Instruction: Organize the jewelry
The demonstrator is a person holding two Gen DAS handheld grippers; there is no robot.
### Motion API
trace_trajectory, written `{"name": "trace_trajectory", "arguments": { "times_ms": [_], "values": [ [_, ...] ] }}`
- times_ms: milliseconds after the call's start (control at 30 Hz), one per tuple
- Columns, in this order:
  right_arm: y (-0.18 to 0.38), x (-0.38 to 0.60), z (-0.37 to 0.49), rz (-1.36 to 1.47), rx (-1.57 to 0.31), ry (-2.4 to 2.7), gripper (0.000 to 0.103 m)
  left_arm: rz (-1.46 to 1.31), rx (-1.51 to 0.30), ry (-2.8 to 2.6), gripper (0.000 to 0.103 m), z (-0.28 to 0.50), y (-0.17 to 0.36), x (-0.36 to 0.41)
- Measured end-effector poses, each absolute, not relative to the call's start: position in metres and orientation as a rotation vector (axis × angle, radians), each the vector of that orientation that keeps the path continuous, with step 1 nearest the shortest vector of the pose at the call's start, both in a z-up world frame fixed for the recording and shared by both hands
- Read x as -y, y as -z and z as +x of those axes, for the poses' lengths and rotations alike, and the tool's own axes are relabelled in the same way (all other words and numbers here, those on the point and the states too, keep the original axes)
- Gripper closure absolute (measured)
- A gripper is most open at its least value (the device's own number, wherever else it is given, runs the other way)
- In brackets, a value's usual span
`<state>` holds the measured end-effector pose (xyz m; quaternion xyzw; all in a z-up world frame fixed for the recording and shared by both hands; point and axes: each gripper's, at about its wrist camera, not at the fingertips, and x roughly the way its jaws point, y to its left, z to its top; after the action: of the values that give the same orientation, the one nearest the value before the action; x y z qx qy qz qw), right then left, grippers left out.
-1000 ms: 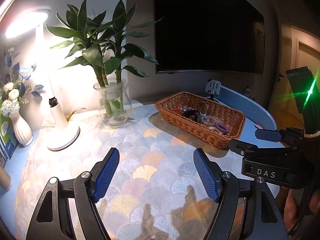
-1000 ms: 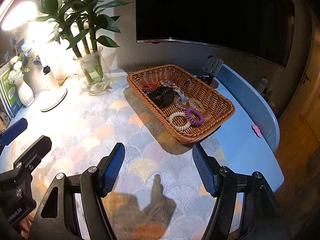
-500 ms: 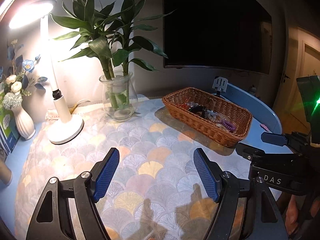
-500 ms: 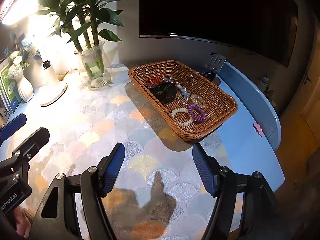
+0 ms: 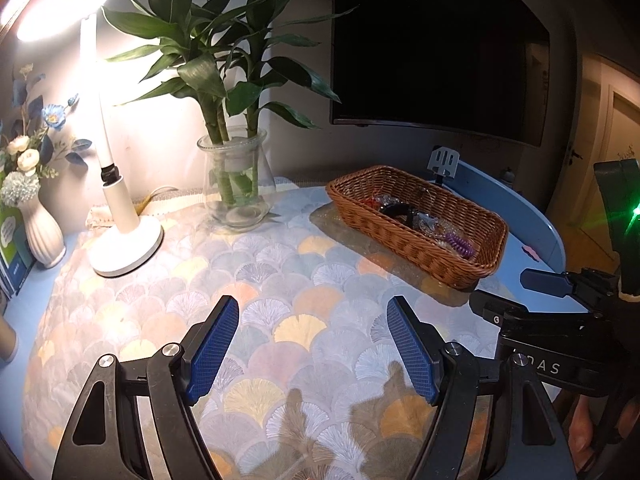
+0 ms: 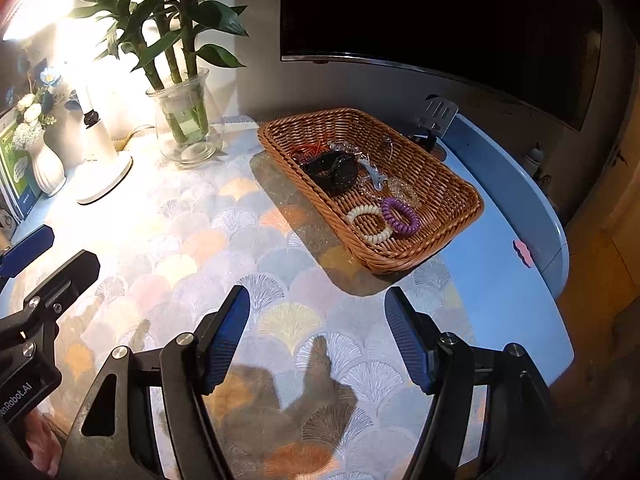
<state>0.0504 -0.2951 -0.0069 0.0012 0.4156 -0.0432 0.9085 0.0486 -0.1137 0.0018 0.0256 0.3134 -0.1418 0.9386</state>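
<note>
A brown wicker basket [image 6: 448, 184] [image 5: 404, 236] sits on the table, toward the right. Inside lie a purple coil hair tie [image 6: 400, 215] [image 5: 460, 245], a cream coil hair tie [image 6: 369, 224], a black piece [image 6: 334, 170], a red string and clear beaded pieces. My left gripper [image 5: 312, 336] hovers open over the patterned cloth, well short of the basket, with nothing between its blue pads. My right gripper [image 6: 316, 332] is likewise open and empty, just in front of the basket's near corner. In the right wrist view the left gripper's fingers [image 6: 28, 246] show at the left edge.
A glass vase of bamboo [image 5: 234, 184], a lit white desk lamp [image 5: 124, 240] and a white flower vase [image 5: 42, 228] stand at the back left. A dark screen [image 5: 436, 48] hangs on the wall. A small phone stand [image 6: 438, 114] sits behind the basket. The blue table edge [image 6: 552, 256] curves at right.
The left wrist view has tilted up a little, so the lamp, plant and basket sit lower and more to the right in frame. Both grippers keep the same opening.
</note>
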Motion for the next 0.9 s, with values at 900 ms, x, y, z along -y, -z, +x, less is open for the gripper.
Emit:
{"name": "trace_trajectory", "arguments": {
  "times_ms": [900],
  "values": [
    [0.020,0.293,0.056,0.048,-0.929,0.062,0.031,0.018,-0.671,0.312,0.025,0.054,0.005,0.113]
  ]
}}
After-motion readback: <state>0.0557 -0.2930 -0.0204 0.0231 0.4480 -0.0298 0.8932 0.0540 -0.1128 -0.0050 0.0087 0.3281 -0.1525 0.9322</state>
